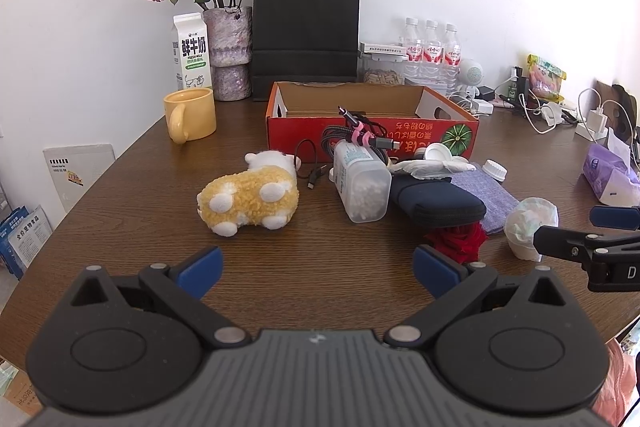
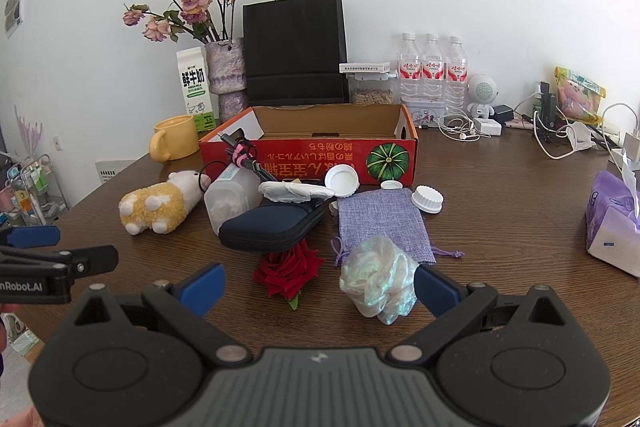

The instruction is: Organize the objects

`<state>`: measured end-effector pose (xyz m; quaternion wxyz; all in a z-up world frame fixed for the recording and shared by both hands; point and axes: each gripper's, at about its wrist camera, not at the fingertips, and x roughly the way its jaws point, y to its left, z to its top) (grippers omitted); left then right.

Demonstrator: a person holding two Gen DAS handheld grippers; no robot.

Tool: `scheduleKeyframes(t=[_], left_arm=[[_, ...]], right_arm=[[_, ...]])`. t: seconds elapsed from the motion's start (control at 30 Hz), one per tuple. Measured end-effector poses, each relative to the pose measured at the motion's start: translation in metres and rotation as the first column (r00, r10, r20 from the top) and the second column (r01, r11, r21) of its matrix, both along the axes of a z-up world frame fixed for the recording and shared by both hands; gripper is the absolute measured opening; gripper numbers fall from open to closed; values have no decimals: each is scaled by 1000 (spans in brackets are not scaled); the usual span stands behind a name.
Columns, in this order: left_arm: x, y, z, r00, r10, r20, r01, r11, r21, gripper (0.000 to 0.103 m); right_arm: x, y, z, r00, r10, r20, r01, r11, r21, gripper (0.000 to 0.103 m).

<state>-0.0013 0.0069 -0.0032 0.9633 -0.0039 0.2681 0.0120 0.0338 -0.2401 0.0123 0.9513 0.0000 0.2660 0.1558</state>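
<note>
- My left gripper (image 1: 318, 273) hangs over the near edge of the wooden table (image 1: 320, 267), fingers spread wide apart w/ nothing between them.
- My right gripper (image 2: 320, 289) is likewise wide apart, empty; its right finger sits just beside a shimmery white mesh ball (image 2: 378, 277).
- Red cardboard box (image 1: 372, 123), open top, sits mid-table toward the far side; looks mostly empty inside.
- In front of the box, a clutter pile: yellow-and-white plush sheep (image 1: 250, 195) on the left, lying on its side, apart from the rest.
- Right of it, a clear plastic jar (image 1: 360, 183) lying tipped, w/ a bundle of cables (image 1: 360, 137) in a pink tie resting on its far end against the box front.
- Dark blue zip case (image 2: 272, 229) lies next to the jar, a white mask (image 2: 296, 191) on its far end.
- Red fabric rose (image 2: 288, 273) near side of the case, touching it.
- Purple drawstring pouch (image 2: 382, 221) flat on the table right of the case; mesh ball overlaps its near edge.
- White lids (image 2: 427, 199) lie around the pouch's far side.
- Far left: yellow mug (image 1: 191, 115), milk carton (image 1: 191, 51), vase of dried roses (image 1: 230, 51), black paper bag (image 1: 306, 31).
- Far right: three water bottles (image 2: 434, 67), chargers and cords, tissue pack (image 2: 614, 223) at right edge.
</note>
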Motion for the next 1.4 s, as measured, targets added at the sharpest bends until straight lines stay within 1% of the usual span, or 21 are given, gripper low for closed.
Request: scheduleKeyframes(t=[0.37, 0.6, 0.8, 1.0, 1.1, 1.2, 1.23, 1.3, 1.33, 1.37, 1.4], left_arm=[[1, 2, -2, 1000, 7, -5, -7, 1000, -3, 103], [7, 6, -5, 1000, 16, -16, -16, 1000, -7, 103], [15, 11, -10, 999, 36, -39, -37, 999, -7, 103], [21, 18, -13, 997, 47, -53, -48, 999, -17, 103], [24, 20, -16, 997, 54, -58, -56, 998, -18, 103], [30, 25, -19, 995, 71, -65, -73, 997, -20, 103], [32, 27, -20, 995, 77, -64, -78, 997, -19, 103], [36, 29, -22, 994, 90, -65, -91, 996, -11, 103], [37, 30, -22, 994, 92, -64, -93, 996, -11, 103], [38, 31, -23, 993, 94, -64, -95, 995, -11, 103], [39, 31, -24, 993, 97, -66, -98, 995, -10, 103]], right_arm=[[4, -4, 0, 1000, -7, -5, 7, 1000, -2, 101], [11, -8, -6, 999, -30, -17, 29, 1000, -7, 101], [26, -13, -15, 998, -57, -20, 56, 997, -53, 101], [51, -18, -33, 996, -81, -42, 77, 993, -89, 98], [62, -18, -43, 995, -79, -62, 73, 993, -93, 94], [68, -16, -48, 995, -66, -72, 59, 993, -99, 87], [70, -16, -49, 996, -57, -71, 50, 994, -100, 82], [71, -14, -51, 997, -41, -72, 34, 995, -97, 68], [72, -14, -51, 997, -28, -76, 21, 996, -90, 55], [72, -14, -51, 997, -18, -81, 11, 997, -80, 48], [73, -14, -52, 997, -13, -79, 8, 997, -72, 48]])
